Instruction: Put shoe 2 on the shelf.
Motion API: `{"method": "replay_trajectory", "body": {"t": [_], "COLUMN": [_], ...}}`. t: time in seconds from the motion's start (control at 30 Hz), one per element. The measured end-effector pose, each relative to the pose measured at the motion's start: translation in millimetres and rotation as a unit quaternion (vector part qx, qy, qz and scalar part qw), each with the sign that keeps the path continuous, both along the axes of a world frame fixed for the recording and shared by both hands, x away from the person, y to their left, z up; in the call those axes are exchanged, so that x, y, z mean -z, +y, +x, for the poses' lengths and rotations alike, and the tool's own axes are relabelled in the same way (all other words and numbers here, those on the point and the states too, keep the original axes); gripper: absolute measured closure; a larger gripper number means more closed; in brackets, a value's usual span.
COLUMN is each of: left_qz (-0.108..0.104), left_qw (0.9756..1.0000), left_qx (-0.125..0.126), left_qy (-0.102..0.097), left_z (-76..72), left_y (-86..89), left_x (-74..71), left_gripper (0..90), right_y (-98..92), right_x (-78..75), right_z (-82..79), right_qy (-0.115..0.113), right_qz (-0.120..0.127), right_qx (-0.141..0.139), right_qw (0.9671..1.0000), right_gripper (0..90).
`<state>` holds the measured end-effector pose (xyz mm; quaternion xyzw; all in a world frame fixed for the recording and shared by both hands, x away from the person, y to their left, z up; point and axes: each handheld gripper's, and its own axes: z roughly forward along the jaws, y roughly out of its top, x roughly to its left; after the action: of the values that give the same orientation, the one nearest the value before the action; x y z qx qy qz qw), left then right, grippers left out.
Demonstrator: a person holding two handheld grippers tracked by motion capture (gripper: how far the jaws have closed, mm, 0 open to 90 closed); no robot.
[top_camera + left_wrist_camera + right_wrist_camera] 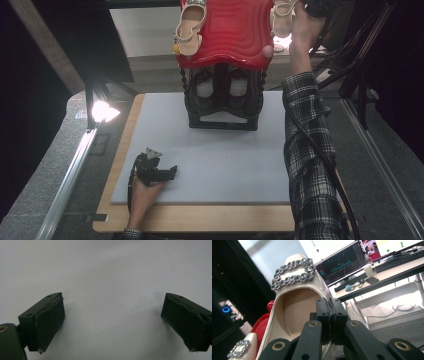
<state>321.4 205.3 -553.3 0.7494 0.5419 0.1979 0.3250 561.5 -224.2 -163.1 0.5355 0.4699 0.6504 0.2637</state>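
From the high view, the right hand (302, 30) holds a cream shoe (283, 20) at the far right of the red rack (232, 35), while the left gripper (159, 172) rests near-left on the grey mat (220, 160). Left gripper view: jaws spread wide, nothing between. Right gripper view: the right gripper (331, 315) is clamped on the shoe's side wall (325, 293); probably best to lower it slowly and level beside its twin (239, 347).

Glossy cream patent shoe (294, 312), sparkling rhinestone buckle (293, 272); glossy ribbed red plastic shelf (232, 30); matt grey mat (220, 160)
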Motion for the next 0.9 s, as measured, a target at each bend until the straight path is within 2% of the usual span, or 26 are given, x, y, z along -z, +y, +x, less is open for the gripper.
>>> {"method": "replay_trajectory", "body": {"t": [0.17,0.5,0.57,0.67,0.77,0.9], "left_qz": [0.001,0.002,0.002,0.003,0.002,0.002], "left_qw": [1.0,1.0,1.0,1.0,1.0,1.0], "left_qx": [0.0,0.001,0.001,0.001,0.0,0.001], "left_qy": [-0.001,-0.003,-0.003,-0.003,-0.004,-0.003], "left_z": [-0.3,-0.6,-0.6,-0.7,-0.7,-0.7], "left_y": [-0.2,-0.6,-0.6,-0.7,-1.1,-0.7], "left_x": [-0.1,-0.1,-0.1,-0.1,0.0,-0.1], "left_gripper": [5.3,5.6,5.7,5.7,5.7,5.7], "right_y": [15.8,51.3,54.5,56.3,54.9,56.6], "right_x": [3.3,11.5,13.0,15.7,14.1,10.7], "right_z": [2.6,3.8,1.9,-0.9,-6.5,-10.9], "right_qy": [0.006,0.021,0.024,0.031,0.013,0.01], "right_qz": [0.007,-0.03,-0.035,-0.029,-0.018,-0.049], "right_qx": [-0.009,-0.006,-0.002,-0.004,-0.005,-0.007], "right_qw": [0.9999,0.9993,0.9991,0.9991,0.9997,0.9987], "right_gripper": [87.1,86.1,84.9,83.7,80.7,78.9]}}
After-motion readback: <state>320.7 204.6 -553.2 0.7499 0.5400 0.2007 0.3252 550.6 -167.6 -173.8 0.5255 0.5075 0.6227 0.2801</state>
